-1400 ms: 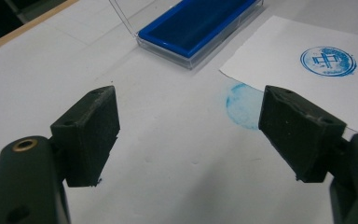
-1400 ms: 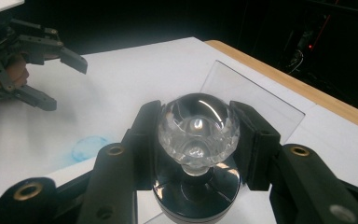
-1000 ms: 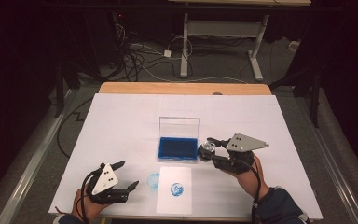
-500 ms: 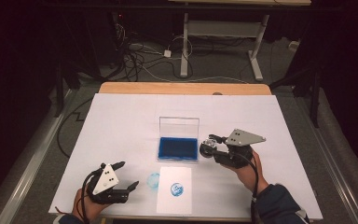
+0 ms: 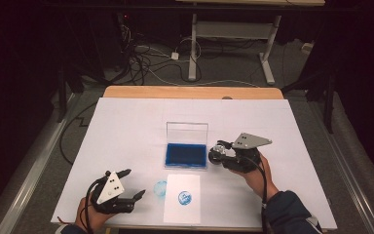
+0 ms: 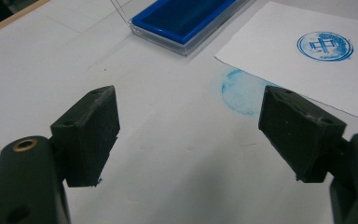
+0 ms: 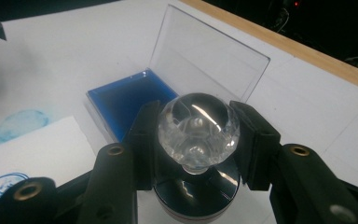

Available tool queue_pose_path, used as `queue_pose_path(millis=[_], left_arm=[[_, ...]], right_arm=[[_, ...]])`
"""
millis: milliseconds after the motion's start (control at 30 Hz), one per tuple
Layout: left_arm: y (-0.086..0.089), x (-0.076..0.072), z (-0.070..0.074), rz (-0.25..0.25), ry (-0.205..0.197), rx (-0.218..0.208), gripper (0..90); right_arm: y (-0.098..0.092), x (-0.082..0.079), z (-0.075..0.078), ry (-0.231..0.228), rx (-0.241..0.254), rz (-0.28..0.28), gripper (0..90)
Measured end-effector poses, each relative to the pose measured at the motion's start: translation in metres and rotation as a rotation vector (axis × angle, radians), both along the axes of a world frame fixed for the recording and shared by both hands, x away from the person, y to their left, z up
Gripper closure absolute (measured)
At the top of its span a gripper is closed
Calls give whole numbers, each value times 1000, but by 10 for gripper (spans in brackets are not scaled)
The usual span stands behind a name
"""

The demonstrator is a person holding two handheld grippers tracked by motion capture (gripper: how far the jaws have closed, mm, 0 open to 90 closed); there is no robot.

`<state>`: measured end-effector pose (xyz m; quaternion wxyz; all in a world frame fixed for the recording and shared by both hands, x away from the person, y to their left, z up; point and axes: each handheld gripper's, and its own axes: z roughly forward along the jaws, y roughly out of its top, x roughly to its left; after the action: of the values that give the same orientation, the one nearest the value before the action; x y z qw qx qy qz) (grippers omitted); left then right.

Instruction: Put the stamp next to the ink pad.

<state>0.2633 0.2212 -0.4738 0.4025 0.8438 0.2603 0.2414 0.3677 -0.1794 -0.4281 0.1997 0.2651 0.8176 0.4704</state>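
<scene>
A dim lab or recording room: tangled black cables on the grey floor at upper left, a white metal table frame at top, and a white-covered wooden desk mid-frame.

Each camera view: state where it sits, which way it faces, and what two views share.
High view: above the table's near edge, looking forward and down; both forearms, left gripper, right gripper.
Left gripper view: between open jaws, facing the white stamped paper sheet.
Right gripper view: jaws clamp the clear faceted-knob stamp.
Shared: the open blue ink pad in its clear case.
</scene>
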Motion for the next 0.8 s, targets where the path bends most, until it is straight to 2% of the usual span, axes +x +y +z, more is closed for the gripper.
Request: queue_pose_path(millis=[100, 200, 300, 333, 433, 467, 567, 800], left_arm=[[1, -1, -1, 4, 14, -4, 195], [1, 0, 0, 4, 3, -3, 194], [0, 0, -1, 1, 13, 2, 195], [0, 1, 0, -2, 0, 7, 194], [-1, 1, 0, -1, -1, 6, 194], [-1, 1, -1, -1, 12, 2, 195], [-2, 0, -2, -6, 20, 11, 195], [-2, 0, -3, -9, 21, 13, 195]], right_arm=[[2, 3, -2, 10, -9, -7, 569], [3, 7, -6, 28, -28, -14, 569], [5, 11, -11, 47, -31, -21, 569], [5, 13, -13, 53, -38, -30, 569], [6, 16, -16, 62, -48, -29, 569], [6, 16, -16, 65, -48, -32, 569], [6, 19, -18, 77, -51, -36, 568], [5, 24, -24, 103, -52, -52, 566]])
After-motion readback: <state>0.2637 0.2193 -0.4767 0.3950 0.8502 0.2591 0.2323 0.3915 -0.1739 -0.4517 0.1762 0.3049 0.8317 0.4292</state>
